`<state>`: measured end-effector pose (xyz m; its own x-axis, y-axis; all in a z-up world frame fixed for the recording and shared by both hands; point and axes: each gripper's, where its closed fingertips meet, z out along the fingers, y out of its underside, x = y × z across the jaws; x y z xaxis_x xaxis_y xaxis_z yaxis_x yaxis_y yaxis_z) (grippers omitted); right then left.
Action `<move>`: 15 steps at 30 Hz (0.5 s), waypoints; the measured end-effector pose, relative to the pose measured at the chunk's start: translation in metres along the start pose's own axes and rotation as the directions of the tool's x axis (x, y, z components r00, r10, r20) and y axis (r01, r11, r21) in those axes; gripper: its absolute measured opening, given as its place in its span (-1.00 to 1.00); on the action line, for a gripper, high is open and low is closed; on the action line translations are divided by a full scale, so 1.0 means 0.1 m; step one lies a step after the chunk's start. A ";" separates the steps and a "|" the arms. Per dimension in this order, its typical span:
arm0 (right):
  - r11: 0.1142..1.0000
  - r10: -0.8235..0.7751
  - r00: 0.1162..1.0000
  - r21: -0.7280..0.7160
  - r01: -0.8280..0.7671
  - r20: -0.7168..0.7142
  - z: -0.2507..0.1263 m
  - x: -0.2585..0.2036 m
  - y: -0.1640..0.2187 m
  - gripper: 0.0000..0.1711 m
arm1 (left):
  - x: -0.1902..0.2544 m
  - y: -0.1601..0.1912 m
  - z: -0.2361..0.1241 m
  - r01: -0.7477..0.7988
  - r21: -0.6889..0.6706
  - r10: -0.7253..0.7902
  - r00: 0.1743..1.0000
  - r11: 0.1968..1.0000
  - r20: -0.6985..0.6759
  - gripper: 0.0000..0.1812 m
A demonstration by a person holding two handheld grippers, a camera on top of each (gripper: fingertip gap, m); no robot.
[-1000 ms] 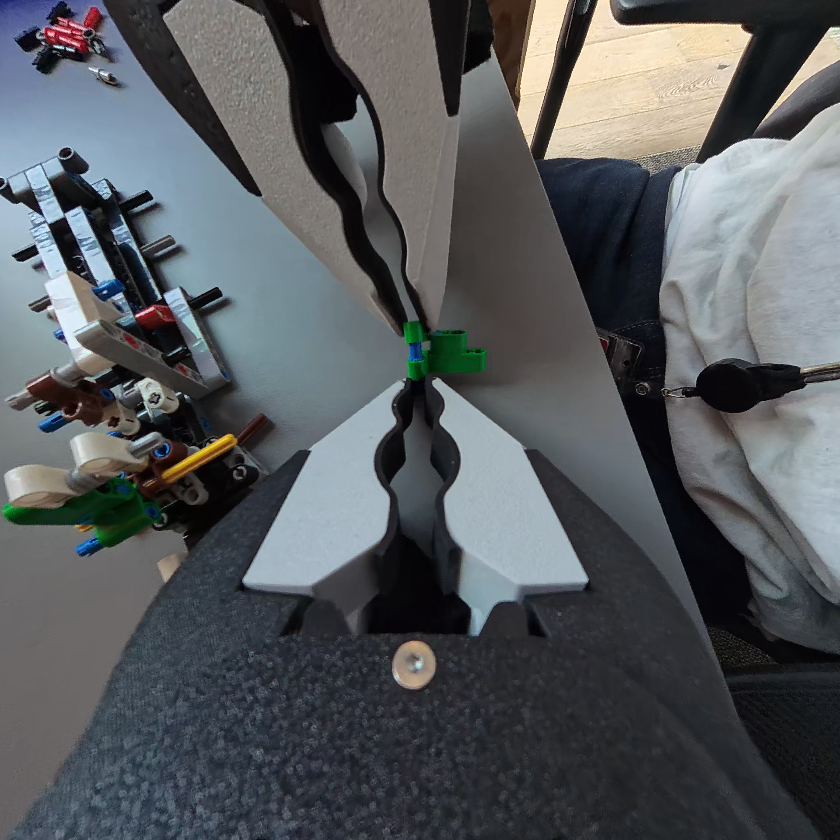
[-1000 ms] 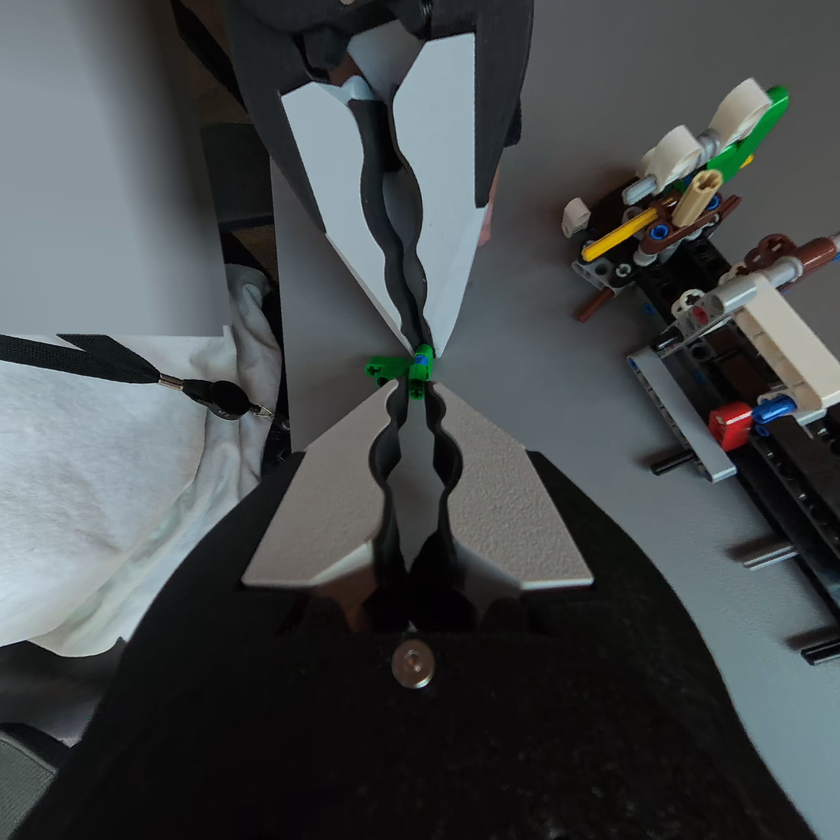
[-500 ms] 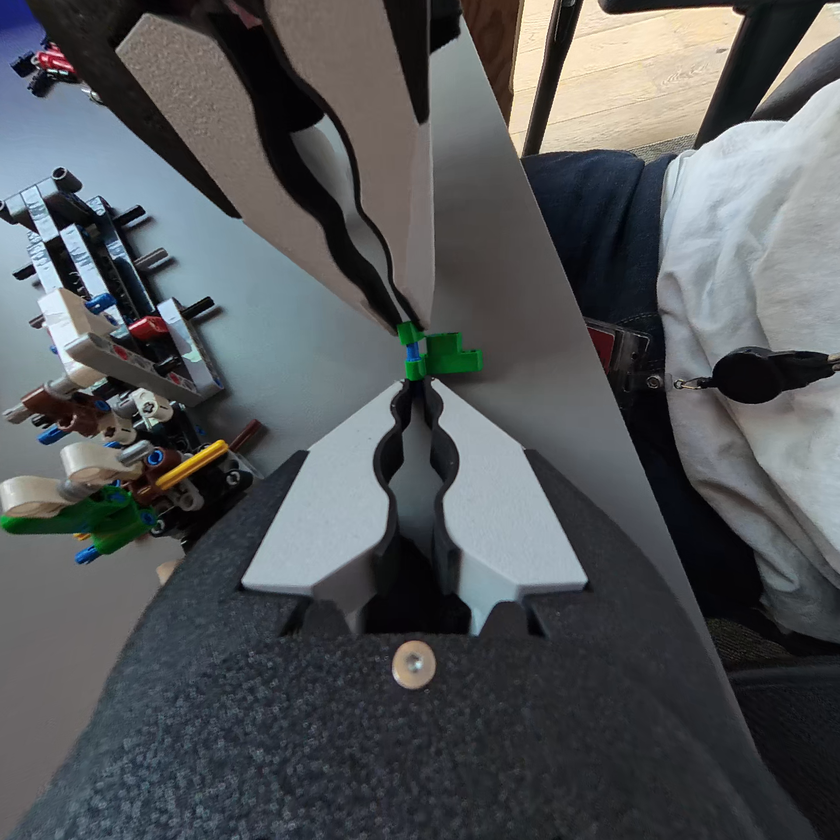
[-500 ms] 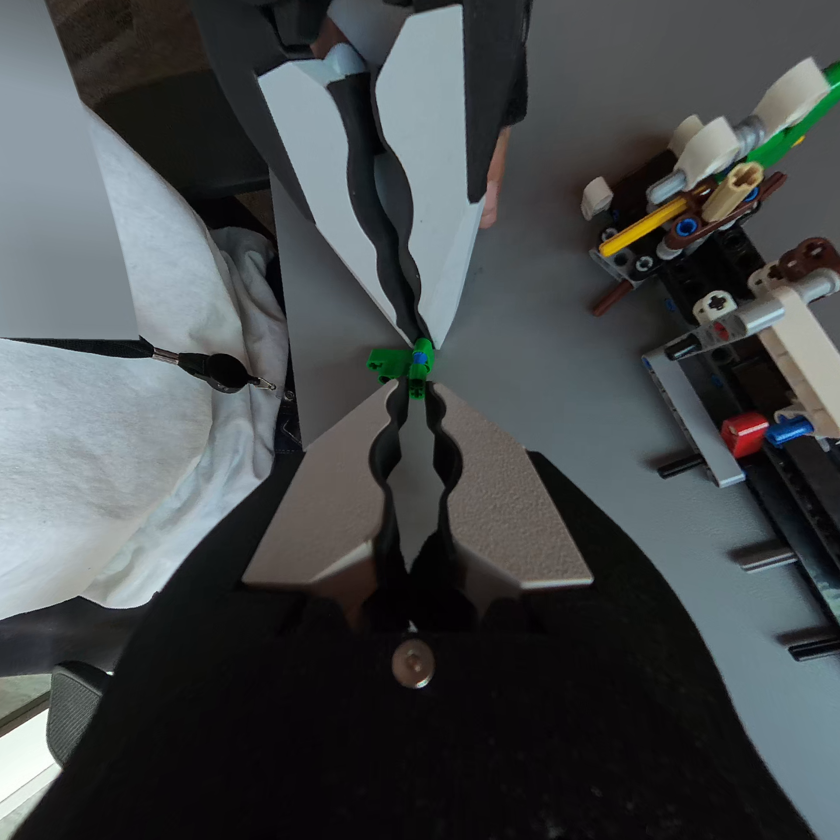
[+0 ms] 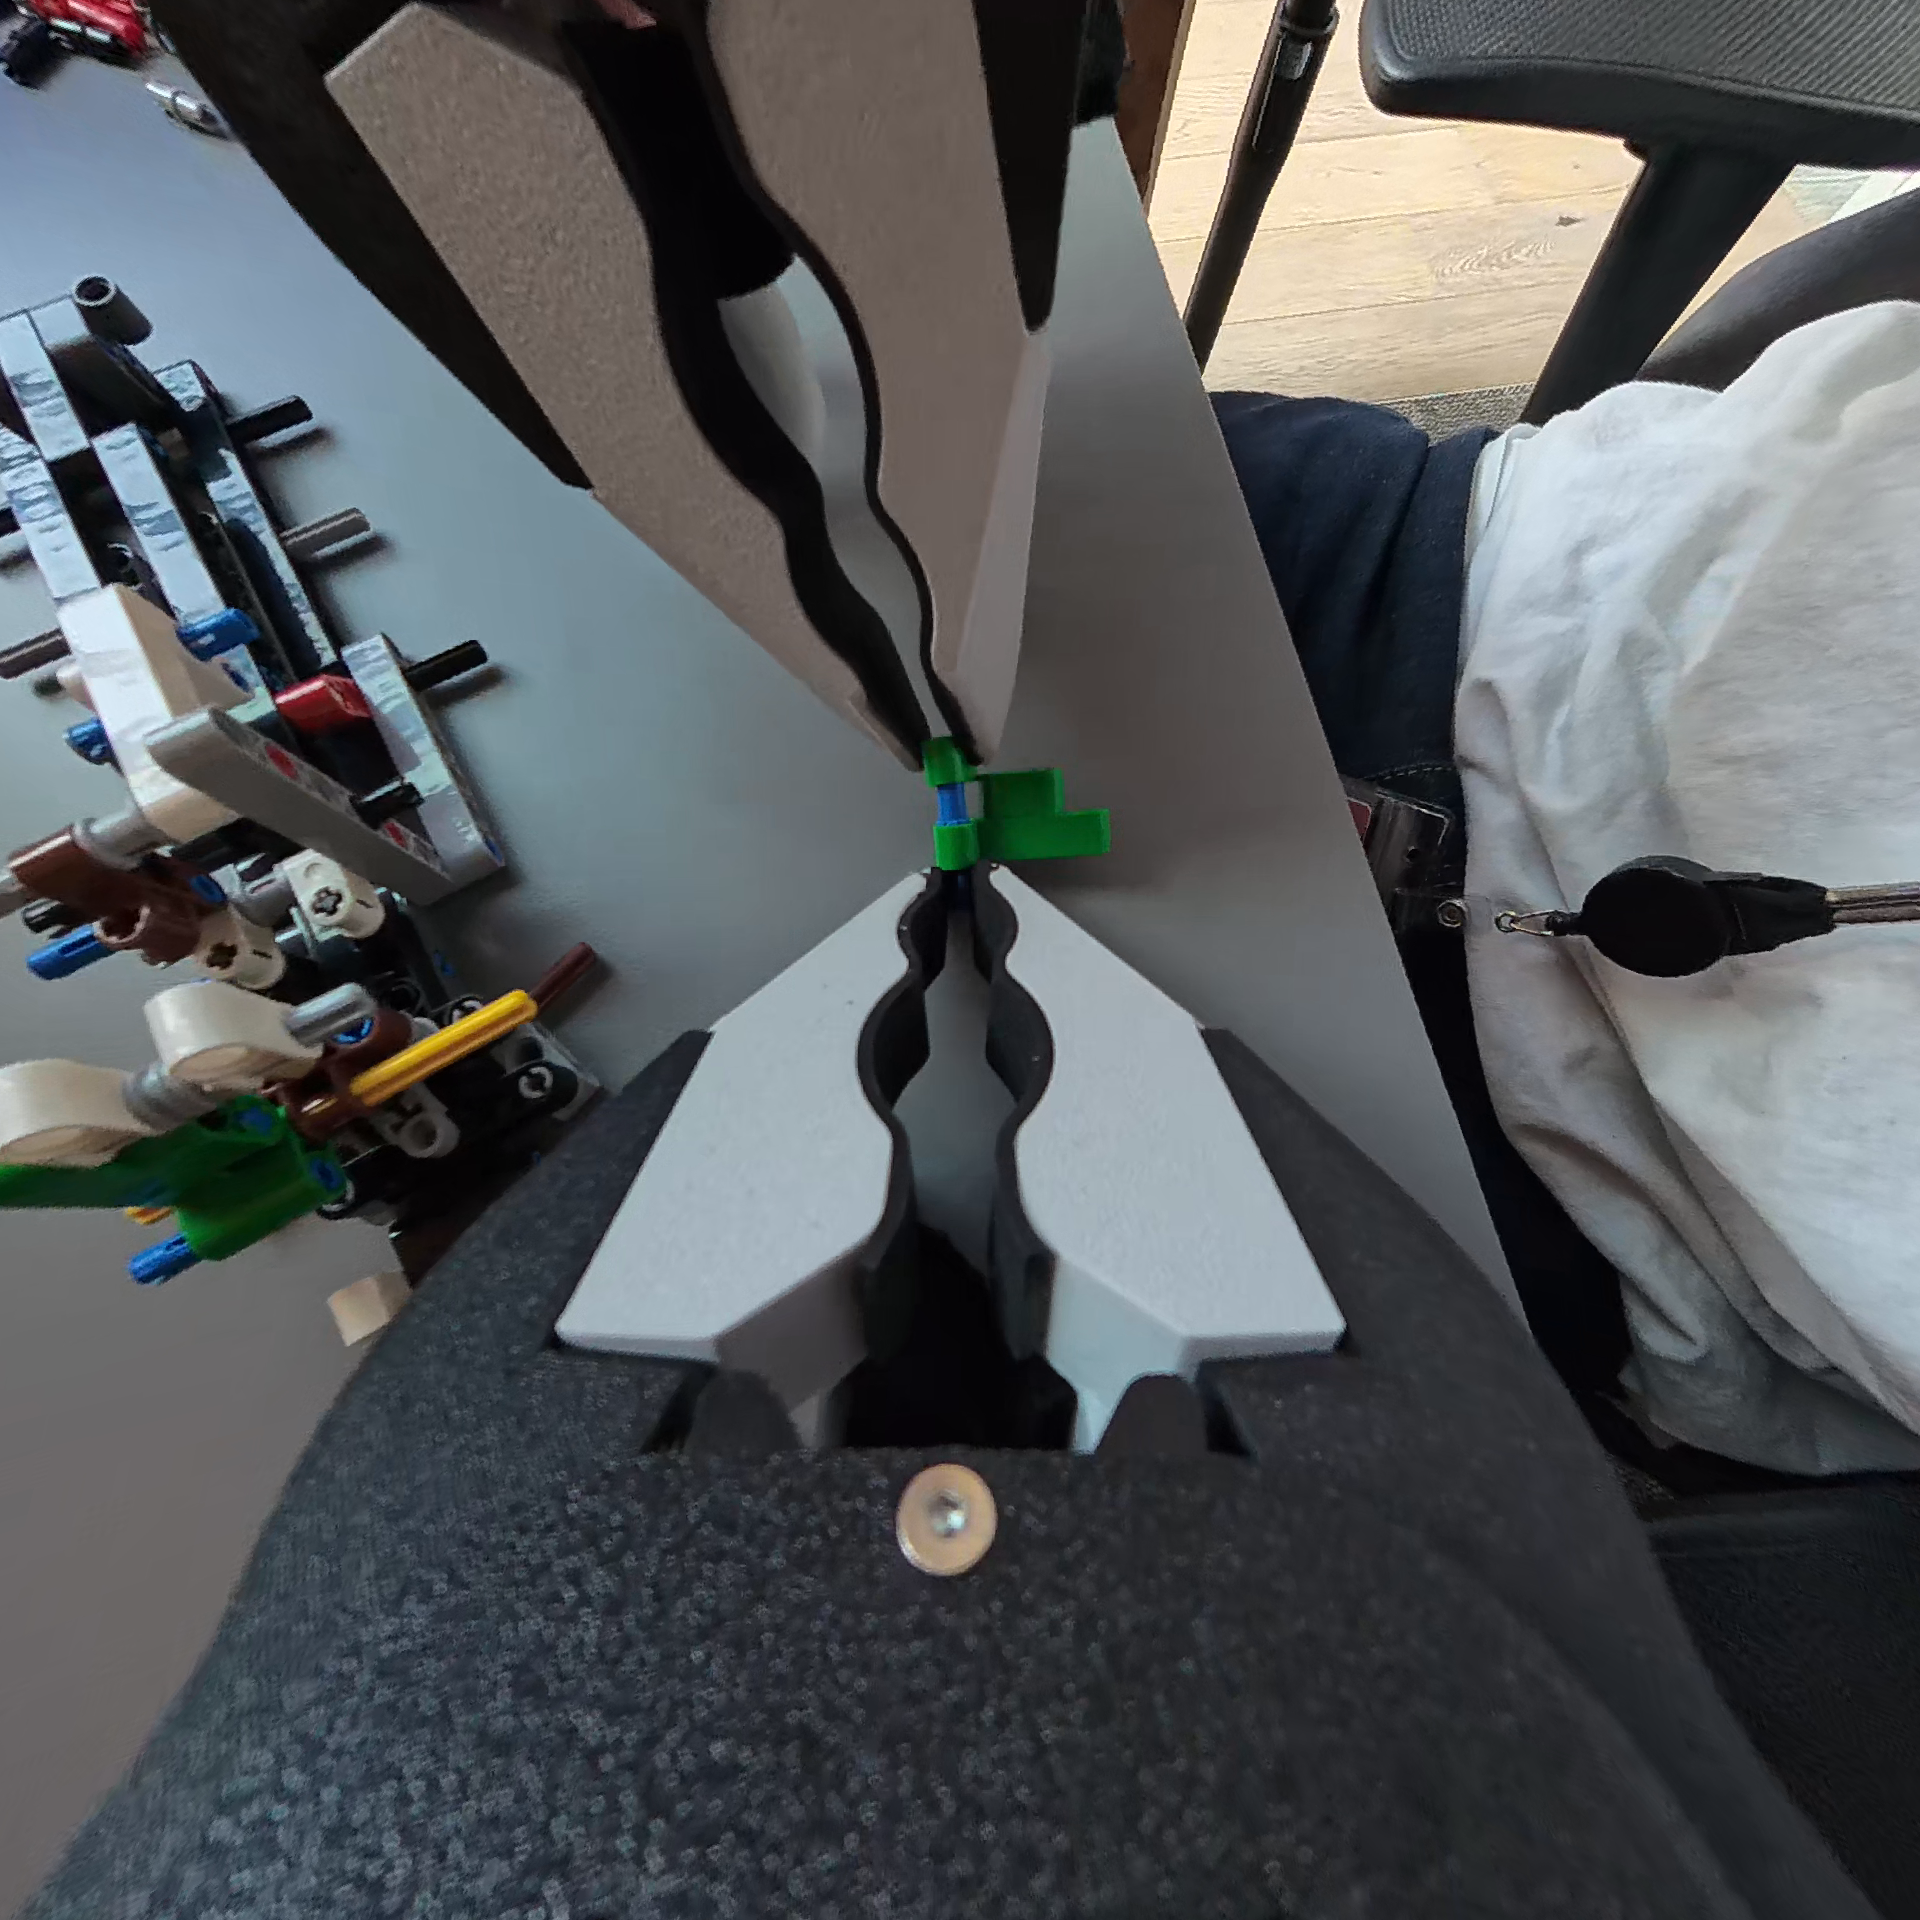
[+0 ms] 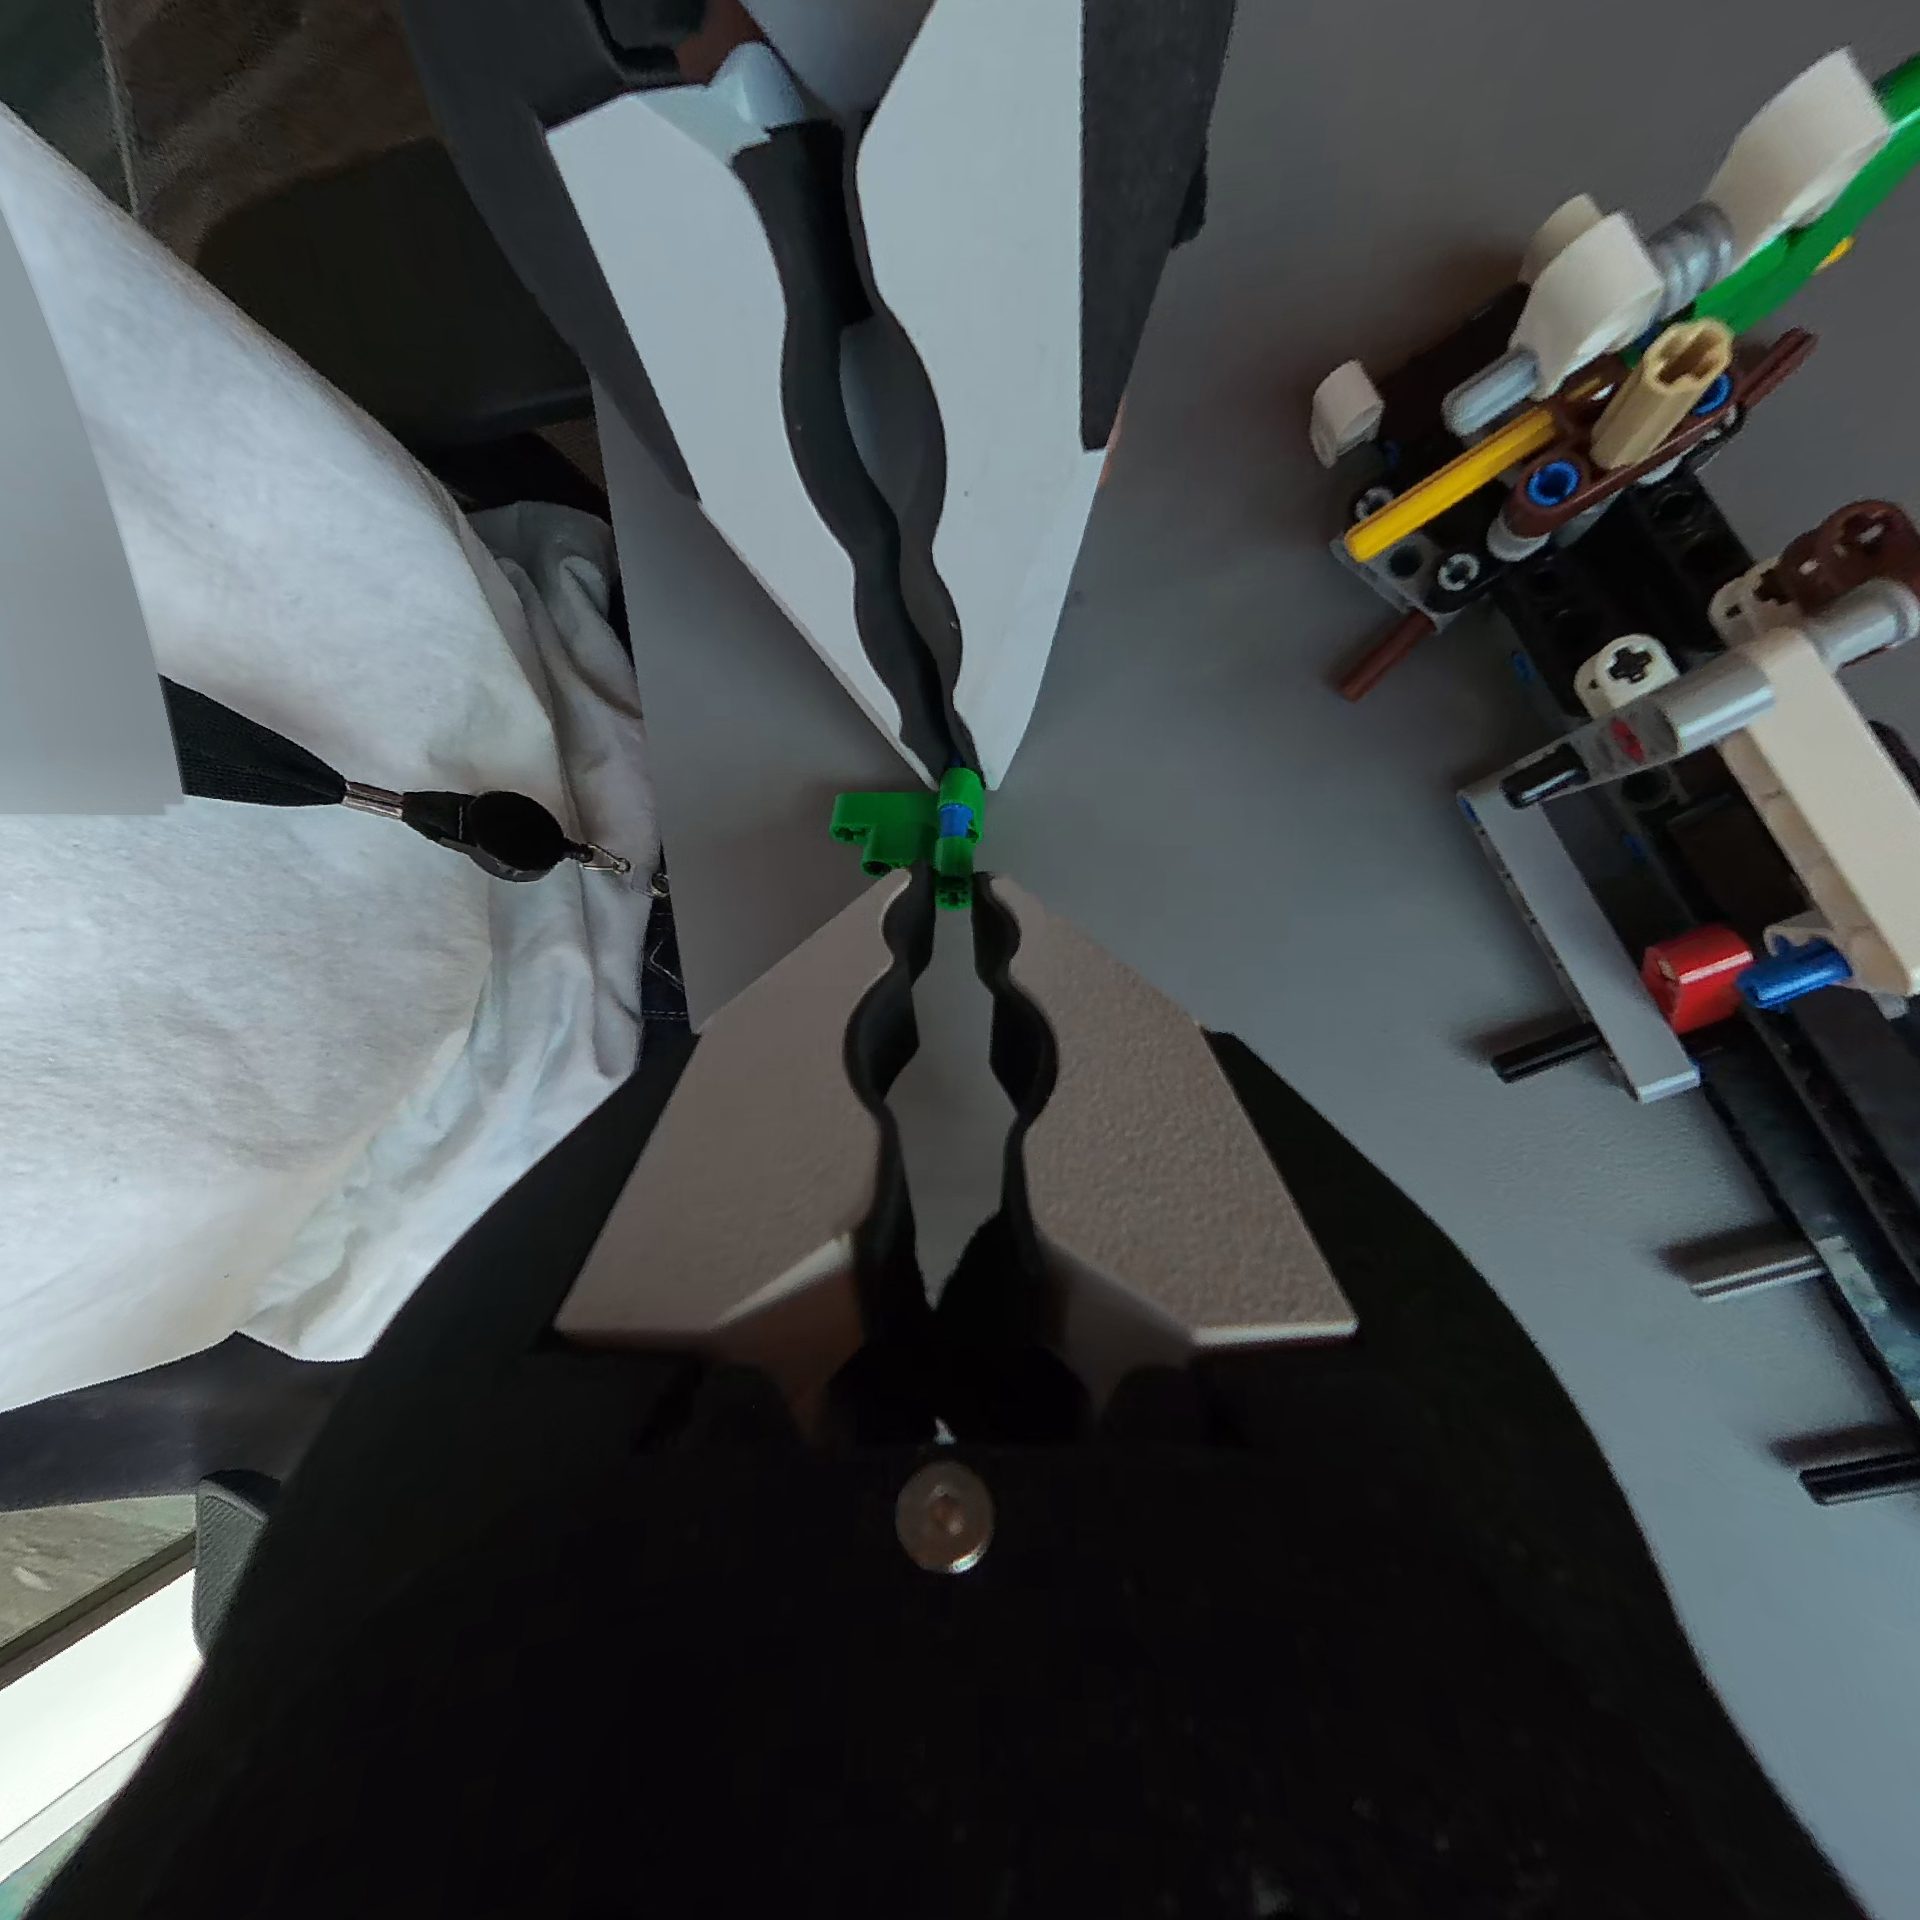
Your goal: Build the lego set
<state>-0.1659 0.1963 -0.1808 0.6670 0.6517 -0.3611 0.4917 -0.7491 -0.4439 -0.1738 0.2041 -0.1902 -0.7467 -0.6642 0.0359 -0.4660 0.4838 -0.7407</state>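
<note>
A small green lego piece [image 5: 1023,816] with a blue pin [image 5: 948,802] through it hangs in the air above the grey table [image 5: 675,748], near its edge. My left gripper [image 5: 951,883] is shut on its lower end. My right gripper [image 5: 945,743] comes in from the top and is shut on its upper end. In the right wrist view the green piece [image 6: 899,826] sits between my right gripper [image 6: 951,894] below and my left gripper [image 6: 951,764] above, tip to tip. The part-built lego model [image 5: 260,831] lies on the table to the left; in the right wrist view the model [image 6: 1662,675] lies to the right.
A seated person in a white shirt [image 5: 1714,779] with a black badge reel [image 5: 1662,920] is close behind the table edge [image 5: 1278,727]. A chair [image 5: 1662,125] stands over the wooden floor. Loose red and black pieces [image 5: 73,21] lie at the far corner, and a small tan piece [image 5: 364,1304] lies by the model. The grippers are tip to tip, or close to it. It is some 11 cm from my left tips to the small tan piece [image 5: 364,1304].
Both grippers stay shut on the green piece, tip to tip. The held pair has tilted and shifted a little, and the model looks closer in the right wrist view.
</note>
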 end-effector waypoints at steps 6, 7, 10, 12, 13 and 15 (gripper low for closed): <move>1.000 0.020 1.000 -0.003 -0.020 0.019 0.01 -0.02 0.00 -0.94 | 0.00 0.00 0.01 -0.048 -0.012 0.048 0.997 0.999 0.055 -0.97; 1.000 0.013 1.000 0.000 -0.013 0.018 0.00 -0.02 0.00 -0.94 | 0.00 0.00 0.01 -0.049 -0.014 0.050 0.997 0.999 0.057 -0.97; 1.000 -0.018 1.000 0.002 0.018 -0.002 0.01 -0.02 -0.01 -0.94 | 0.01 0.02 0.00 -0.049 -0.029 0.050 0.997 0.998 0.057 -0.98; 0.998 -0.056 0.998 -0.006 0.056 -0.019 0.02 -0.03 -0.01 -0.94 | 0.03 0.02 0.00 -0.052 -0.047 0.054 0.997 0.998 0.052 -0.98; 0.997 -0.080 0.996 -0.010 0.079 -0.029 0.03 -0.04 -0.01 -0.94 | 0.03 0.03 -0.01 -0.048 -0.054 0.051 0.998 0.997 0.046 -0.98; 0.993 -0.116 0.992 -0.015 0.115 -0.040 0.04 -0.06 -0.03 -0.94 | 0.07 0.04 -0.02 -0.029 -0.068 0.030 0.999 0.997 0.016 -0.98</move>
<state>-0.1731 0.1950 -0.1807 0.6277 0.7287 -0.2738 0.5738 -0.6709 -0.4698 -0.1815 0.2028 -0.1915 -0.7527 -0.6584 0.0035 -0.4757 0.5402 -0.6941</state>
